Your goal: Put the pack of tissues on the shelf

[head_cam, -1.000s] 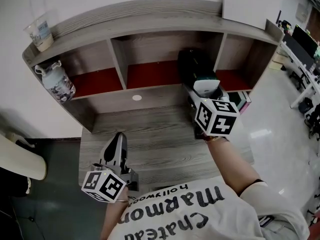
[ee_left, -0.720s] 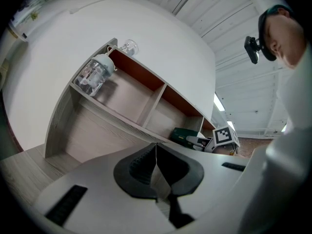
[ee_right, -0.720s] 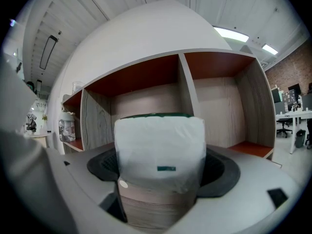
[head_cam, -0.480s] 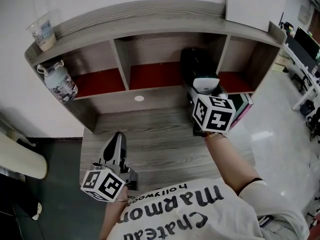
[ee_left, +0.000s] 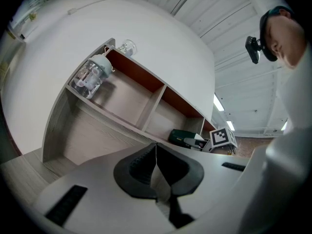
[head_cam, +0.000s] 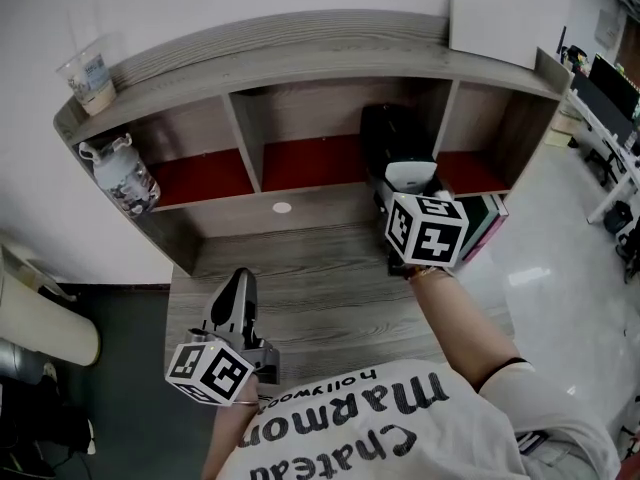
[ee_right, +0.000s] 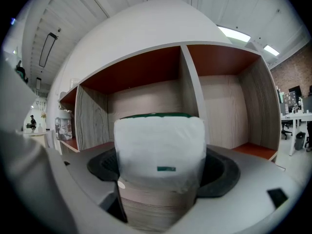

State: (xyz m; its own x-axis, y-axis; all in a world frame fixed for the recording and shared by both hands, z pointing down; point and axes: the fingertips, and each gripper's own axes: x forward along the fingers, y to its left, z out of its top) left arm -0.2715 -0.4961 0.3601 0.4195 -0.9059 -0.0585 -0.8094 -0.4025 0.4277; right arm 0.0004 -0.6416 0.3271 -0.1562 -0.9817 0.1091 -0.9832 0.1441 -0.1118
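Note:
The pack of tissues (head_cam: 393,140), dark green with a white end, lies level between the jaws of my right gripper (head_cam: 407,182), which is shut on it. Its far end reaches into the middle compartment (head_cam: 310,156) of the wooden shelf (head_cam: 300,43), close to the right divider. In the right gripper view the white end of the pack (ee_right: 158,147) fills the gap in the right gripper (ee_right: 158,172). Whether it rests on the red floor I cannot tell. My left gripper (head_cam: 238,284) hovers shut and empty over the desk's near left; its left gripper (ee_left: 156,156) jaws meet.
A clear water bottle (head_cam: 122,176) stands in the left compartment and a plastic cup (head_cam: 90,68) on the shelf top. A white board (head_cam: 500,18) leans at the top right. Coloured boxes (head_cam: 487,218) sit by the right compartment. The desk (head_cam: 320,278) drops off at right.
The head view has shifted slightly, so the shelf sits lower in the picture. Both grippers keep their places and the right one still holds the pack.

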